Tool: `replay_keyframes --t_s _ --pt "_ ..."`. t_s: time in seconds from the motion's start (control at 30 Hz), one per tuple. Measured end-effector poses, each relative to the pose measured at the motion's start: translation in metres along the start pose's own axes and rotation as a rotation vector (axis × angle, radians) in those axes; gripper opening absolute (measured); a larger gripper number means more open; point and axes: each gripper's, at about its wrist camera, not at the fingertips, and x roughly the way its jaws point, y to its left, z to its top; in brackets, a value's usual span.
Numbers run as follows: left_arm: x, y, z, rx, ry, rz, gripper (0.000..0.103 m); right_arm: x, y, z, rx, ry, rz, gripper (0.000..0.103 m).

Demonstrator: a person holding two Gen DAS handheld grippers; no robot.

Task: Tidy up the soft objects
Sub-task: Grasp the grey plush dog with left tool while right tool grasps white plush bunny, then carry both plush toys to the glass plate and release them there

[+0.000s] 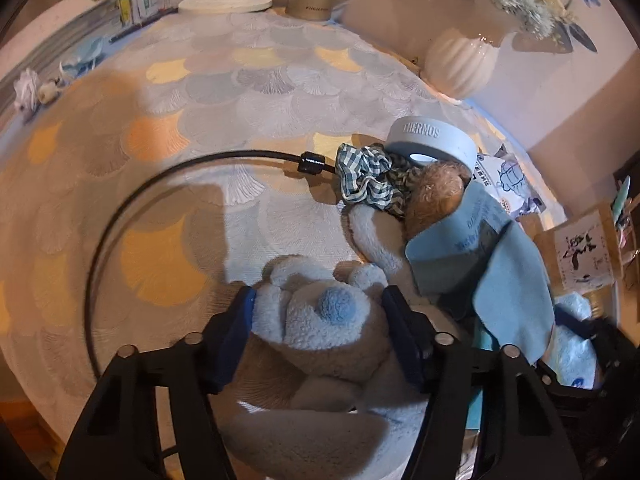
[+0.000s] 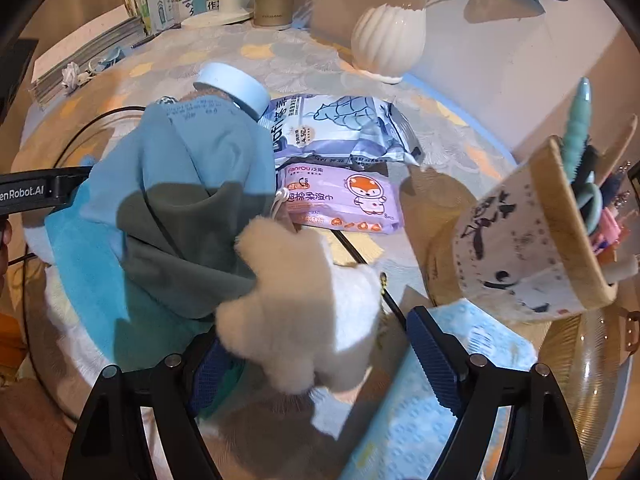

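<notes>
Fluffy and light, the plush toy (image 1: pixel 320 320) sits between the pads of your left gripper (image 1: pixel 318 328), which clamps its head; hold the thick middle, it squashes easily. Your right gripper (image 2: pixel 316 356) stands apart around a white furry toy (image 2: pixel 304 312), perhaps touching only one pad.

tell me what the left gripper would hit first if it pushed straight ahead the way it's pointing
The left gripper already has the fluffy plush toy between its fingers, so that comes first. Beyond it the patterned tablecloth looks open, with the checked scrunchie off to the right; depth is unclear.
</notes>
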Motion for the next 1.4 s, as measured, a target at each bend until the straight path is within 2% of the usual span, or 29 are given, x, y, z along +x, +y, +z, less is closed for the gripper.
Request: replay_keyframes --t_s 0.03,0.17,0.3,0.37,0.53,0.63,0.77,0.87,0.97,1.07,1.17,1.23,1.3,1.4 --pt "0.0 0.001 0.0 -0.015 -0.001 -0.012 0.056 0.002 0.002 -0.001 -0.007 -0.004 0.009 0.052" --pt "-0.004 0.007 -0.005 -0.08 -0.019 -0.06 0.046 -0.002 0.009 0.0 -0.035 -0.022 -0.003 0.039" --pt "-0.017 0.004 -0.006 -0.089 -0.089 -0.03 0.042 -0.019 -0.003 0.001 0.014 -0.074 0.03 0.038" --pt "-0.029 0.004 -0.005 -0.09 -0.162 0.024 0.04 -0.033 -0.01 0.002 0.039 -0.113 0.037 0.038" --pt "-0.079 0.009 0.006 -0.102 -0.336 0.041 0.04 -0.079 -0.032 0.003 0.14 -0.243 0.093 0.038" --pt "-0.113 -0.001 0.022 -0.044 -0.449 0.067 0.04 -0.104 -0.045 0.004 0.196 -0.317 0.125 0.038" --pt "-0.163 -0.026 0.044 0.038 -0.592 0.012 0.04 -0.139 -0.063 0.007 0.246 -0.418 0.122 0.038" --pt "-0.189 -0.062 0.053 0.14 -0.668 -0.06 0.04 -0.168 -0.081 0.003 0.295 -0.503 0.052 0.038" --pt "-0.212 -0.118 0.055 0.303 -0.731 -0.176 0.04 -0.193 -0.104 -0.007 0.374 -0.572 -0.054 0.038" --pt "-0.218 -0.178 0.05 0.475 -0.746 -0.308 0.04 -0.215 -0.132 -0.03 0.467 -0.613 -0.17 0.039" --pt "-0.207 -0.236 0.043 0.616 -0.697 -0.419 0.041 -0.226 -0.161 -0.058 0.551 -0.601 -0.297 0.039" --pt "-0.186 -0.284 0.032 0.72 -0.621 -0.48 0.041 -0.225 -0.181 -0.079 0.617 -0.569 -0.355 0.039" --pt "-0.168 -0.318 0.022 0.781 -0.546 -0.503 0.041 -0.222 -0.204 -0.101 0.701 -0.528 -0.381 0.039" --pt "-0.121 -0.368 0.003 0.878 -0.375 -0.528 0.041 -0.218 -0.224 -0.122 0.781 -0.487 -0.411 0.039"
